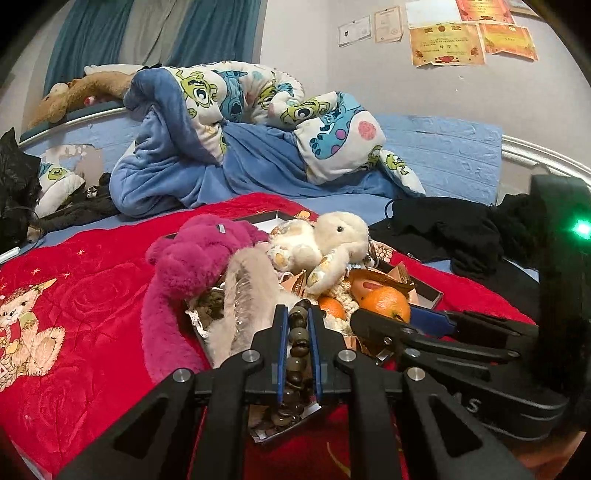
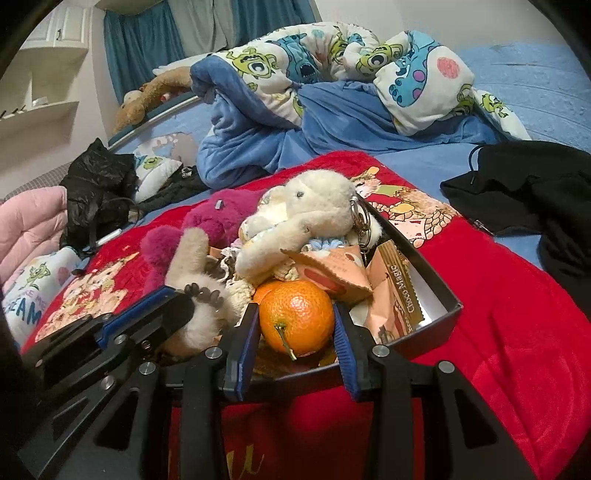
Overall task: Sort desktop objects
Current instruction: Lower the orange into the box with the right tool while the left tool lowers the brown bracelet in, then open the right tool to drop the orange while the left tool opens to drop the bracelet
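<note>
left gripper clenching bead bracelet (limp, slippery) | right gripper squeezing tangerine: bruisable, gripping at its 2 sides

Bedroom. Pale wall carries several certificates, some curling at the edges. Teal and grey curtains hang behind the bed, which has a blue sheet, curved rail and peeling headboard panel. White shelving stands at left.
</note>
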A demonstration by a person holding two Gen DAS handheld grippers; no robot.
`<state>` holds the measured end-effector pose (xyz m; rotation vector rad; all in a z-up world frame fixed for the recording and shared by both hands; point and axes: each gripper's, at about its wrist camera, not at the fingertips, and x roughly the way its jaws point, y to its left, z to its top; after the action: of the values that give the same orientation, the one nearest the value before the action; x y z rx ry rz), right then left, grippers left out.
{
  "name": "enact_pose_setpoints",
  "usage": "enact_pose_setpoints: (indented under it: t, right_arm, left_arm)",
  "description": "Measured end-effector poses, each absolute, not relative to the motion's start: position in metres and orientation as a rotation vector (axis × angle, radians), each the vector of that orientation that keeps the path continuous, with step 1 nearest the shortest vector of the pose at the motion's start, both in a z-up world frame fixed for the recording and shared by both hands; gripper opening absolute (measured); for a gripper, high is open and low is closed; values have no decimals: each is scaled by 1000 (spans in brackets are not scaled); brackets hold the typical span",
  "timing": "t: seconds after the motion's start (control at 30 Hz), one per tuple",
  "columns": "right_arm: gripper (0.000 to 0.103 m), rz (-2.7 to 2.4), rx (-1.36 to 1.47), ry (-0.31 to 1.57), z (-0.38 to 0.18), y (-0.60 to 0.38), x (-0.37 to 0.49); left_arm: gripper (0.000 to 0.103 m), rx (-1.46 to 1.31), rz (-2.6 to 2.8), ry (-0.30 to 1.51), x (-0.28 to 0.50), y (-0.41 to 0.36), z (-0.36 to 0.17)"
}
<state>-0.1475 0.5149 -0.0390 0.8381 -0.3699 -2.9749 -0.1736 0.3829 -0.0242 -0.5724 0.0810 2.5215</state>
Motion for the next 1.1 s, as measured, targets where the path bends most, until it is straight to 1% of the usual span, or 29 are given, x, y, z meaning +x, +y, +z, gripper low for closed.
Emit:
enact_pose_setpoints:
  t: [0.37,0.47,0.53,0.57,0.63,0.67,0.7,0.73,0.77,0.8,0.83,0.87,0.9,0.93,1.0,1.1]
  right_arm:
    - [38,-2997,828,-333,-38,511,-140]
    - [38,-2996,828,-335,-38,512,-140]
    - [38,-2993,824,-342,-38,512,-140]
    - [38,-2990,821,-349,-37,513,-139]
    - [41,-3000,801,-366,-36,515,-137]
    - [47,-3008,786,-383,-35,518,-135]
    - [51,-3013,767,-412,-35,522,-132]
    - [52,-3015,752,-444,-34,526,-130]
    - [54,-3008,730,-485,-34,531,-128]
    - [57,-3007,715,-519,-34,536,-127]
    - [57,-3013,700,-554,-34,540,-125]
    - [65,-3011,678,-599,-34,546,-122]
    - [94,-3019,669,-632,-35,550,-120]
    - [103,-3045,681,-667,-36,554,-120]
    - [103,-3033,690,-756,-40,563,-120]
    - [103,-3040,690,-766,-40,564,-120]
  left_arm:
    - [11,-568,2529,93,-171,382,-25]
    - [14,-571,2544,103,-170,381,-25]
    - [20,-571,2557,96,-171,379,-24]
    - [27,-570,2565,88,-171,378,-24]
    - [32,-559,2565,65,-170,374,-23]
    - [38,-552,2566,60,-169,372,-22]
    - [48,-543,2569,57,-168,371,-21]
    - [54,-528,2579,60,-166,370,-20]
    - [74,-517,2602,70,-164,370,-19]
    - [97,-521,2664,86,-164,369,-19]
    - [103,-527,2690,76,-165,367,-19]
    - [103,-532,2680,30,-167,361,-19]
    - [103,-536,2661,-9,-169,356,-19]
    - [103,-542,2663,-39,-171,351,-19]
    - [103,-562,2669,-68,-175,346,-20]
    - [103,-567,2672,-67,-175,346,-20]
